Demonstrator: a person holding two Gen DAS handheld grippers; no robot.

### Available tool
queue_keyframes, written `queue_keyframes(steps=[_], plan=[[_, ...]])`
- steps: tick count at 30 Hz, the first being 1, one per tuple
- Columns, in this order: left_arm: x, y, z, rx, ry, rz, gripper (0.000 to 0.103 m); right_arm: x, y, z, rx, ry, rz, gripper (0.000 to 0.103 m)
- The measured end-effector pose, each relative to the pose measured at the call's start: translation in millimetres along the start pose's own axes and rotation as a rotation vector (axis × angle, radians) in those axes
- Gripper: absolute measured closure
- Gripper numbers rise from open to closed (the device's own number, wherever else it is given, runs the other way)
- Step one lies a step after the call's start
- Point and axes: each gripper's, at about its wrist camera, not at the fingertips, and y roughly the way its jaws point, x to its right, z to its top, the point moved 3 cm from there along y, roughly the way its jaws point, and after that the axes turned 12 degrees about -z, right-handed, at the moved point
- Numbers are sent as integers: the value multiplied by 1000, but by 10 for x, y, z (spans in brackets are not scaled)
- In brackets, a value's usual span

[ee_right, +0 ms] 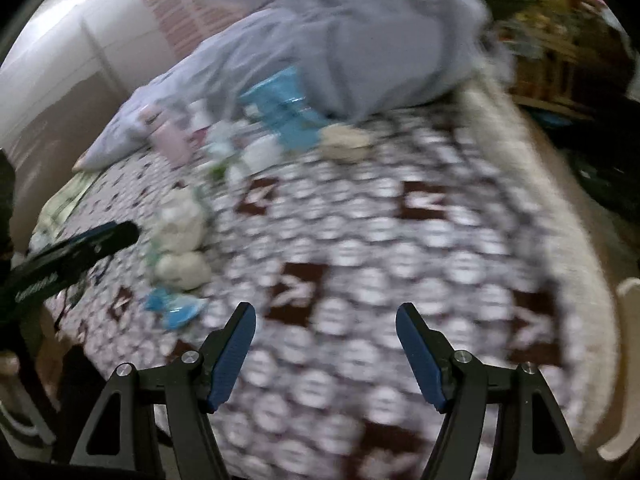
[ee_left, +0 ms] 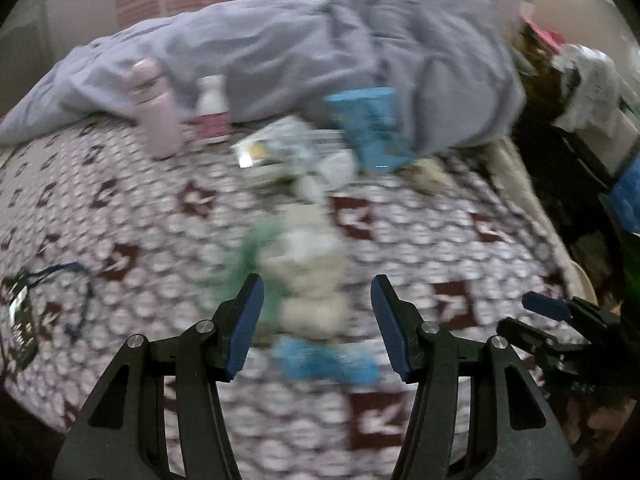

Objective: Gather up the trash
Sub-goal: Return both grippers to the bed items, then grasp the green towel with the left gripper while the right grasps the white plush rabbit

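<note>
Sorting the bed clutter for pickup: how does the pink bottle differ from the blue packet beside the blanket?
The pink bottle is rounded, plain and pale; the blue packet is flat-sided, bright and printed. The bottle stands left of the trash pile, the packet right. Both stand upright against the grey blanket.

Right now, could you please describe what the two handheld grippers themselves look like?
Both are alike. The left gripper and the right gripper each have matte black linkage arms with triangular cut-outs and round silver pivot pins. Each finger carries a long, flat blue pad with a ribbed texture. The left gripper's side bears small white lettering, too blurred to read. No cables or sleeves show.
</note>
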Motion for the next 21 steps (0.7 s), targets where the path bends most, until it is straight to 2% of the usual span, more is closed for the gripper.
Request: queue_keyframes(steps=[4, 7, 14, 18, 19, 20, 21], plan=[[-479, -60, -50, -3, -61, 49, 49, -426, 155, 91, -11, -74, 47, 33], [-699, -49, -90, -13, -90, 50, 49, -693, 300, 221, -15, -107, 78, 33], [-962, 130, -128, -40, -136, -24, 49, -1189, 648, 527, -36, -119, 184, 31], [-1032, 210, -96, -48, -145, -73, 49, -1366, 971, 586, -98, -119, 207, 32], [-1038, 229, -83, -48, -147, -87, 49, -1373, 1071, 576, -129, -105, 214, 48], [-1039, 246, -72, -45, -147, -101, 49, -1363, 1104, 573, -140, -87, 240, 56], [-1032, 270, -61, -43, -146, -115, 49, -1328, 1070, 579, -124, -69, 261, 57]])
